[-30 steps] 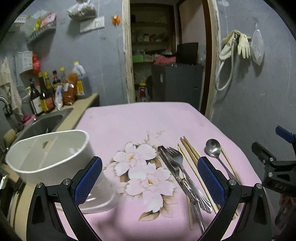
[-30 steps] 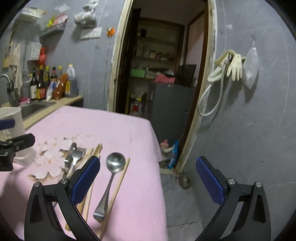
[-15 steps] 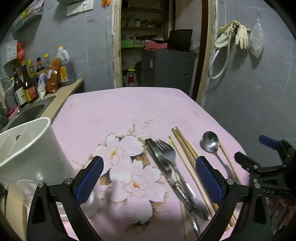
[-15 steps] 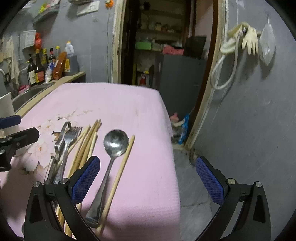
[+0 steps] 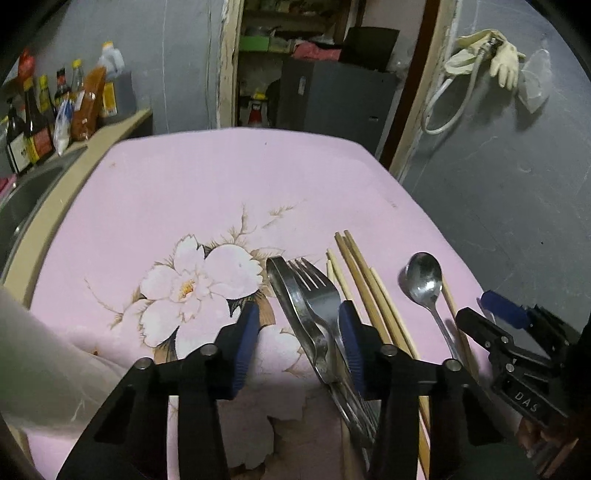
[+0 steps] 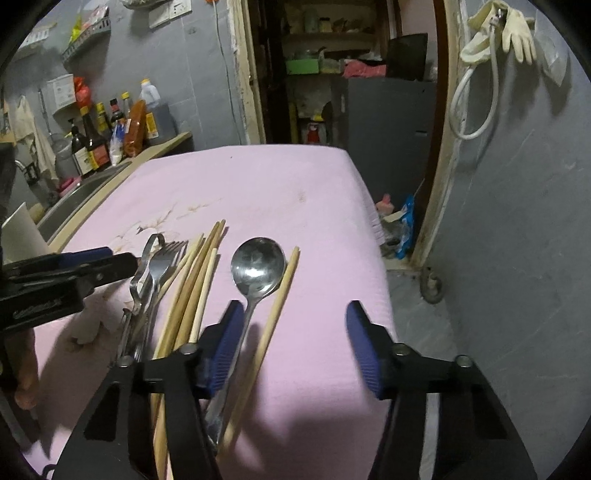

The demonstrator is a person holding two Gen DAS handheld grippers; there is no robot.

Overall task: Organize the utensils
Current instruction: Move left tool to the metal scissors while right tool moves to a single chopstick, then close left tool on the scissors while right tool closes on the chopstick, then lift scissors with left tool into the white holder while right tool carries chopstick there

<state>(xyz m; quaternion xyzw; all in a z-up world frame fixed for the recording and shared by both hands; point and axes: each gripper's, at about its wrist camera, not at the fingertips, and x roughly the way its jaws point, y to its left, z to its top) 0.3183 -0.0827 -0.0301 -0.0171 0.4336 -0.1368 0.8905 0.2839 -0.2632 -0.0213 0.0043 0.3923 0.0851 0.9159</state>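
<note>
Sauce bottles (image 6: pixel 92 144) crowd the counter by the sink (image 6: pixel 79 194) on the left. Past the open doorway stands a grey cabinet (image 5: pixel 332 98). Pale rubber gloves (image 6: pixel 511 27) and a white hose loop (image 6: pixel 472 99) hang on the grey wall.

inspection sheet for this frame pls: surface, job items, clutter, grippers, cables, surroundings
surface: table under pink floral cloth.
job's things: fork and tongs-like steel piece side by side; chopsticks loosely bunched right of the fork; spoon bowl up, one chopstick beside it; white holder at the left edge.
clutter: nothing seen on the cloth.
grippers: left gripper open, low, straddling the fork and tongs-like handles; right gripper open, left finger by the spoon handle.
cables: white hose looped on the wall.
surroundings: bottles by the sink, gloves hung, doorway to shelves.
</note>
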